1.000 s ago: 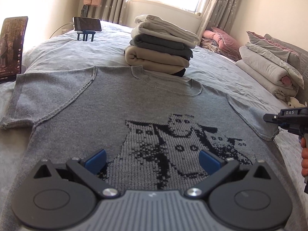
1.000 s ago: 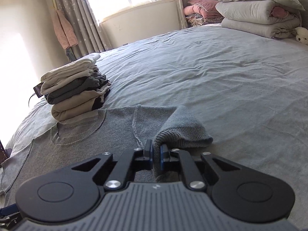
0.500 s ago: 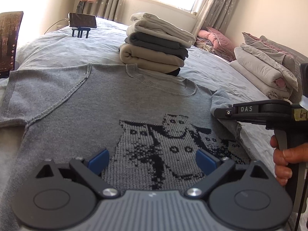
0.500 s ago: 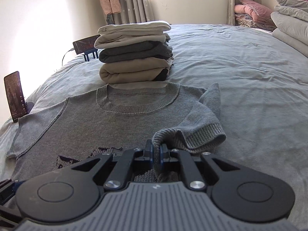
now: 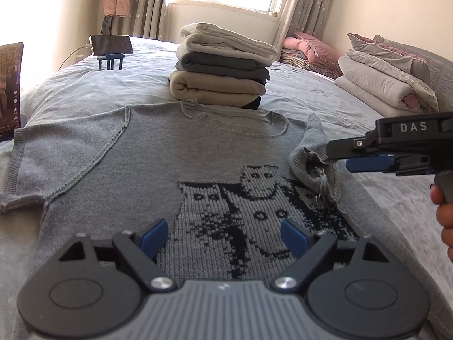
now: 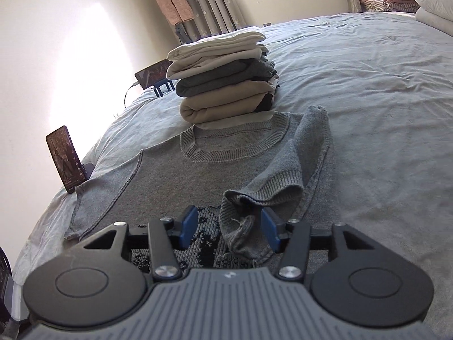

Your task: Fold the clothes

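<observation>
right gripper (image 6: 228, 228) jaws just opened, sleeve (image 6: 283, 175) between them.

The left hand-held gripper (image 5: 223, 233) points forward and down, jaws wide with nothing between them. The right hand-held gripper (image 6: 229, 225), gripped by a hand (image 5: 444, 221), has just been opening, jaws half apart.

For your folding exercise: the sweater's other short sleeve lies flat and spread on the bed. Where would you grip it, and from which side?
Grip the flat sleeve by its ribbed cuff, coming in from the outer side with the left gripper. That edge lies free on the bed, so one of the jaws can slide under it; the seam is joined to the sweater.
</observation>
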The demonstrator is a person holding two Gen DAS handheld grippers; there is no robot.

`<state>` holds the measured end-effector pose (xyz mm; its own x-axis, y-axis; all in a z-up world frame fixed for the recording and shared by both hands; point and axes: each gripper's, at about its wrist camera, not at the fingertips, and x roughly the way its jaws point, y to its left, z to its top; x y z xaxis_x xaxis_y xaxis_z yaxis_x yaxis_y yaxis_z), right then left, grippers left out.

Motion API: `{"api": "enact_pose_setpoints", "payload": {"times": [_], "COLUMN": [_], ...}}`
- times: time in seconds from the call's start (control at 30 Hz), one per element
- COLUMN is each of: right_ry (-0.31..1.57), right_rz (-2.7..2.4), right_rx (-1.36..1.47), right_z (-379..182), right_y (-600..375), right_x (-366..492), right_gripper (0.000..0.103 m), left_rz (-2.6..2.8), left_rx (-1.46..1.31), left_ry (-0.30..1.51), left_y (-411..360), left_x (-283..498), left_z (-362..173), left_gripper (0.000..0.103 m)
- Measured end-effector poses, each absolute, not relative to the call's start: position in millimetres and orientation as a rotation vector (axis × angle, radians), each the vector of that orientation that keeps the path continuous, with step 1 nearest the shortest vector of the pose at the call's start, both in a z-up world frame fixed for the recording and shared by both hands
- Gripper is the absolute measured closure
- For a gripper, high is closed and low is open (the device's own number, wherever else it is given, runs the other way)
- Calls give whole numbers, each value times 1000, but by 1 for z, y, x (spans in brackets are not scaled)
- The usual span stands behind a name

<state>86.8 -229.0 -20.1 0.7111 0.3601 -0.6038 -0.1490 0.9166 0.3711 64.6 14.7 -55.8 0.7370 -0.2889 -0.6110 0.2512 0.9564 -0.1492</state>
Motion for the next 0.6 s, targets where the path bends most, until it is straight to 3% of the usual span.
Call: {"api": "enact_pose_setpoints", "payload": {"times": [0.33,0.43,0.53,0.57,0.6], "right_ry": [710,716,719,720,713], "right_rz": [186,182,193,198,203], "right_rx": [375,387,394,394,392], "right_z": [-41,-50,-59,-62,-65], "right_y": [-277,-286,-291,-291,-291], "right_x": [68,71,71,71,71], "right_gripper": [49,49,49,49,49], "left_rz": [-381,-399,-382,-373,-356], "left_rx": [163,209,203,191,150], "left_ry": [649,643,643,643,637], "left_y": [-67,-93,-103,-105,-101], "left_x": [114,136,154,159,162], "left_z": [-31,-36,-44,-46,-48], "left_gripper": [21,34,55,72,94]}}
